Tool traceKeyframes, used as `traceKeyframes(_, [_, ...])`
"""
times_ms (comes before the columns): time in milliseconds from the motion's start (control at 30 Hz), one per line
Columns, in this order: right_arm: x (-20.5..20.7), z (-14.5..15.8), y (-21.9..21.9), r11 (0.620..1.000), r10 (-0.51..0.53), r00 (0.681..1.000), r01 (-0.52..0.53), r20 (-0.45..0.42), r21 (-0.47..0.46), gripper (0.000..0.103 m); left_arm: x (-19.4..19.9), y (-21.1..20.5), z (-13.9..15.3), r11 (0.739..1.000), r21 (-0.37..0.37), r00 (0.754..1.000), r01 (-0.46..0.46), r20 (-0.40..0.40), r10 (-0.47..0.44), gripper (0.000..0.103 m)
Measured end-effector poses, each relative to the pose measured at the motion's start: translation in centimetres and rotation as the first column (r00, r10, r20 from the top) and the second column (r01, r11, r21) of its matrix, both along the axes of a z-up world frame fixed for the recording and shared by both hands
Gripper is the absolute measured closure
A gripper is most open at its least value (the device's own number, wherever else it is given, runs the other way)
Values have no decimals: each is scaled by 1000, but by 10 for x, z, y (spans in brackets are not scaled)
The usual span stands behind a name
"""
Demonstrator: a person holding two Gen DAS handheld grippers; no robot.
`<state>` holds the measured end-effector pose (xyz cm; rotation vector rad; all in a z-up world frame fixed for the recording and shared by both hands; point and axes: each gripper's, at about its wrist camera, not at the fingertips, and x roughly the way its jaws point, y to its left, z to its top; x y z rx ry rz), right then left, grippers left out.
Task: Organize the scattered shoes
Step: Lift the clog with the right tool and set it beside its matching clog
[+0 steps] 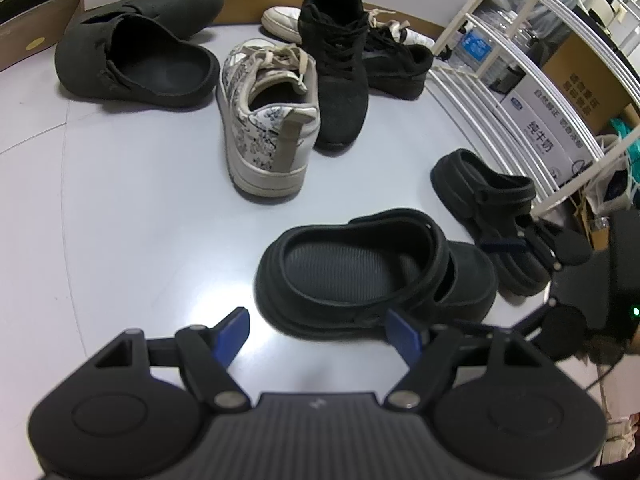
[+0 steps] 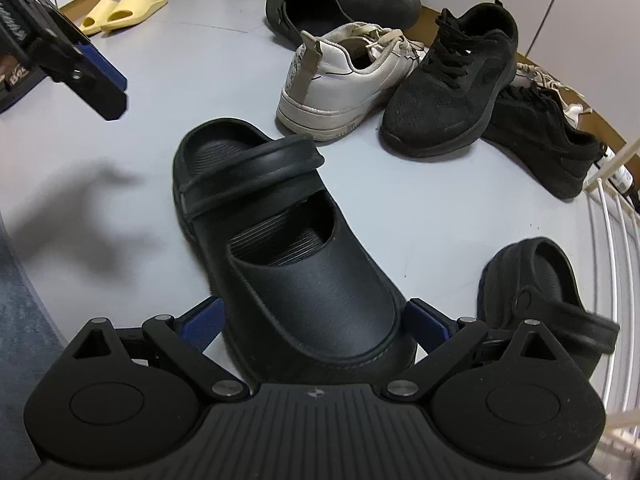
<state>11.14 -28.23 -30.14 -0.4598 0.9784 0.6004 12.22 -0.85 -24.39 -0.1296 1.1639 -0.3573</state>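
Observation:
A black clog (image 2: 304,280) lies on the pale floor with its toe toward me. My right gripper (image 2: 316,316) is open, and the clog's toe sits between its blue pads; I see no firm press. In the left wrist view the same clog (image 1: 372,272) shows its heel end. My left gripper (image 1: 318,334) hangs open just short of that heel with nothing between its fingers. The matching clog (image 1: 484,196) lies a little to the right, by the rack; in the right wrist view it (image 2: 540,300) is at the right edge.
A heap of shoes lies further back: a white patterned sneaker (image 1: 268,120), two black sneakers (image 1: 340,64), a dark grey slip-on pair (image 1: 140,48) and a white sneaker (image 1: 284,20). A white wire rack (image 1: 520,60) stands to the right. Yellow slides (image 2: 124,10) lie far left.

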Motion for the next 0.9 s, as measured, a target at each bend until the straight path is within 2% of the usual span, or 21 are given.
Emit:
traceKeyframes(67, [7, -4, -1, 1000, -9, 1000, 9, -14, 15, 0, 0, 0, -1, 1000, 0, 1000, 0, -2, 0, 26])
traceKeyframes(233, [5, -7, -1, 998, -41, 999, 42, -21, 36, 0, -3, -2, -1, 1000, -3, 1000, 11, -6, -11, 26])
traceKeyframes(433, [-1, -1, -6, 993, -61, 993, 71, -102, 96, 0, -3, -1, -3, 1000, -1, 1000, 9, -12, -9, 26])
traceKeyframes(600, [4, -7, 0, 998, -32, 997, 35, -68, 53, 0, -4, -3, -4, 1000, 1, 1000, 17, -16, -17, 26])
traceKeyframes(667, [9, -11, 2, 997, -24, 997, 29, -78, 73, 0, -4, -3, -4, 1000, 3, 1000, 18, -18, -18, 26])
traceKeyframes(800, [15, -22, 4, 992, -55, 989, 69, -135, 106, 0, -4, -2, -5, 1000, 1, 1000, 14, -19, -14, 26])
traceKeyframes(900, [12, -22, -1, 986, -94, 986, 112, -141, 125, 1, -4, -1, -6, 1000, 2, 1000, 15, -22, -15, 26])
